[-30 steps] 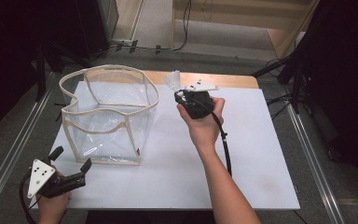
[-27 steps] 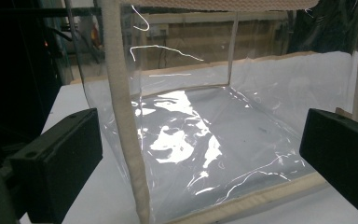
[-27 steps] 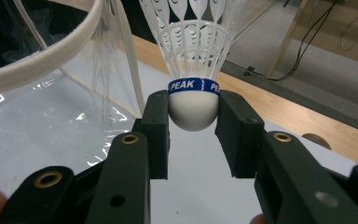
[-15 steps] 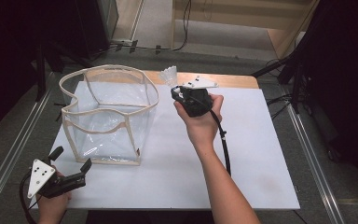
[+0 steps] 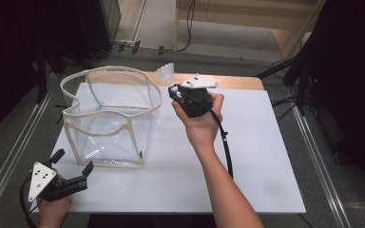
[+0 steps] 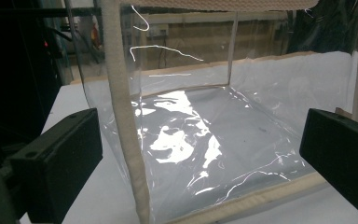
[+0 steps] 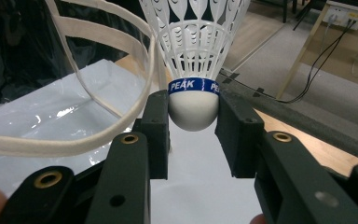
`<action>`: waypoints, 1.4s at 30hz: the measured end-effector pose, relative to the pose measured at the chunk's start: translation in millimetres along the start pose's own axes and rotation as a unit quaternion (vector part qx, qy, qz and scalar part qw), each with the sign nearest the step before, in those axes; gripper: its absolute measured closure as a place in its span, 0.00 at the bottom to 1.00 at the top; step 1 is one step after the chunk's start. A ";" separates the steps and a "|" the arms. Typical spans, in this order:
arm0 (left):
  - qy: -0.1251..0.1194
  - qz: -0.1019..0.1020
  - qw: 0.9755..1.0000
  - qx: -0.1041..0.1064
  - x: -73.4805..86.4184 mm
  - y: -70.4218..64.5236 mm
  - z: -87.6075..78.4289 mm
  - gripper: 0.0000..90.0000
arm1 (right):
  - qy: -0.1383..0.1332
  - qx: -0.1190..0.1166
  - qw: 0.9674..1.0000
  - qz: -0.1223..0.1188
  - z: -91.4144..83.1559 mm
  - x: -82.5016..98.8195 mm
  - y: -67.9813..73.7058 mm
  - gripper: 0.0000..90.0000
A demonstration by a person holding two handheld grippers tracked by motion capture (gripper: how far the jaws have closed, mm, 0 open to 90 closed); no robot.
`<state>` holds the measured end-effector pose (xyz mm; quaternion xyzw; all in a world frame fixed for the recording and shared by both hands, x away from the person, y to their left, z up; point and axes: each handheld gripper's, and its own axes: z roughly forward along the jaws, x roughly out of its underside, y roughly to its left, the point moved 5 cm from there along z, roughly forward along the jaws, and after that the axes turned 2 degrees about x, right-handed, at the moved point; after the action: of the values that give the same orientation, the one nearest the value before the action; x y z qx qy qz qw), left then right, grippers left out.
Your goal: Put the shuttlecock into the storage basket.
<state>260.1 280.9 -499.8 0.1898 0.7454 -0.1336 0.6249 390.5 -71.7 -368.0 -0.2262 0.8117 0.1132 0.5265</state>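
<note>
The left gripper sits at the near left corner of the white table, jaws spread wide and empty, with the clear bag standing just ahead of them. Right of that bag, the right gripper pinches a white shuttlecock by its rounded cork, skirt pointing away beyond the jaws.

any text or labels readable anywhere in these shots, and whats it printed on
"PEAK": white letters on the blue band around the cork of the white shuttlecock, clamped between the jaws of the right gripper.
"PE...": a second print of the same word on that band, cut off by the right jaw.
Nothing readable on the clear bag, the left gripper, or the white table.
</note>
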 end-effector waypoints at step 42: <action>-0.002 -0.002 1.000 0.001 -0.2 0.0 -0.3 0.00 | 0.003 -0.057 0.998 -0.008 7.1 -5.6 45.0 0.70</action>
<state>259.9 281.1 -499.5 0.1888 0.7444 -0.1361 0.6258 376.2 -28.2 -368.4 -0.2629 0.8033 0.1547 0.5115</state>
